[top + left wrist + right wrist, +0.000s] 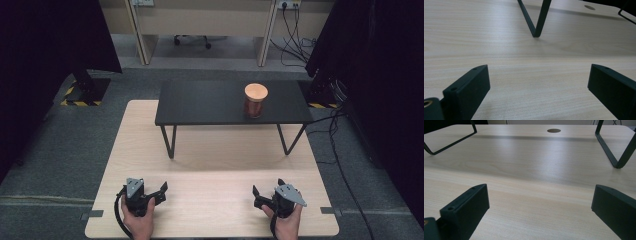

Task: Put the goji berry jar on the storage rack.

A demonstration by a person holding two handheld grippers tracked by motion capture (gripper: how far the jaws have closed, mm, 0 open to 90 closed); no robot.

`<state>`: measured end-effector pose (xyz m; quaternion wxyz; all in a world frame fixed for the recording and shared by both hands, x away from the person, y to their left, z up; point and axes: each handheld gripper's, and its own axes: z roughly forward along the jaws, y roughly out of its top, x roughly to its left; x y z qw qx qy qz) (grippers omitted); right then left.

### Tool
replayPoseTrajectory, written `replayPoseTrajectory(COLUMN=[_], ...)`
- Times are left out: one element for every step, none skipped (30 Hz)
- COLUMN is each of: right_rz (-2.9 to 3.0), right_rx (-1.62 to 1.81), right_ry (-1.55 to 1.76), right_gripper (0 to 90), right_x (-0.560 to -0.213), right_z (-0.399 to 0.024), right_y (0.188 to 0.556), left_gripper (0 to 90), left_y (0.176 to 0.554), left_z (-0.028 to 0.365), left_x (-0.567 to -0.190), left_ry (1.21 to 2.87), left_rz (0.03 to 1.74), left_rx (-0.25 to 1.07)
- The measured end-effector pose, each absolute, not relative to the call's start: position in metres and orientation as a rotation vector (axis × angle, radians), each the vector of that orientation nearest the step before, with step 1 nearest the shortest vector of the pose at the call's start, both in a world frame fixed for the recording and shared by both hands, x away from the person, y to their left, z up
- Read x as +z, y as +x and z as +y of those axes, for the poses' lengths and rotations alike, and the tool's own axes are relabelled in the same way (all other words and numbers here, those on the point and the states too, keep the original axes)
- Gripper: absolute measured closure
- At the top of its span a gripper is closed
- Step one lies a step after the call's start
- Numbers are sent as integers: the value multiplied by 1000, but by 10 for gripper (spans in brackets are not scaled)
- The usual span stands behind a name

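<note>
grey carpet covers the floor of the room, with dark curtains at both sides and office desks at the far wall. on the carpet stands a light wooden table [210, 150], and on its far half sits a small black shelf [210, 102] on thin metal legs [536, 22]. a jar [255, 102] with a round orange-brown lid stands upright on the right part of this black shelf, alone, with nothing touching it.

the person holds both tools low at the near edge of the wooden table. the left gripper [159, 191] is at the near left, and in its own view the two black jaws stand wide apart with only bare wood between them. the right gripper [258, 196] is at the near right, also spread wide and holding nothing; its view looks under the shelf, where i see the legs and a round hole [554, 130] in the table top far away.

as i judge it, the work with the jar is not yet begun. both grippers are well apart from it, the lid looks closed, and the jar is on the higher surface at the far side. what is left is almost everything: to reach forward over the table, to take the jar, most likely with the right gripper because it is nearer to that side, and then to handle it
</note>
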<state>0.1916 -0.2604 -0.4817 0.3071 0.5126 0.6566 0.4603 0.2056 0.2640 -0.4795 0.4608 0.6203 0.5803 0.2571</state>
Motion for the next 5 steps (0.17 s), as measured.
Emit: replayPoseTrajectory(right_rz=[1738, 1740, 1742, 1742, 1742], right_rx=[1217, 1215, 1213, 1213, 1213], right_ry=[1354, 1350, 1348, 1346, 1345], right_gripper=[14, 14, 14, 14, 15], right_x=[-482, -482, -482, -482, -482], right_z=[-260, -260, -260, -260, -260], right_y=[192, 192, 192, 192, 192], left_gripper=[33, 33, 33, 33, 33], left_y=[206, 206, 206, 206, 206], left_z=[264, 264, 264, 264, 264], left_x=[-480, -480, -480, -480, -480], left_ry=[1526, 1526, 1526, 1526, 1526], left_rz=[1428, 1428, 1428, 1428, 1427], left_rx=[632, 632, 632, 632, 633])
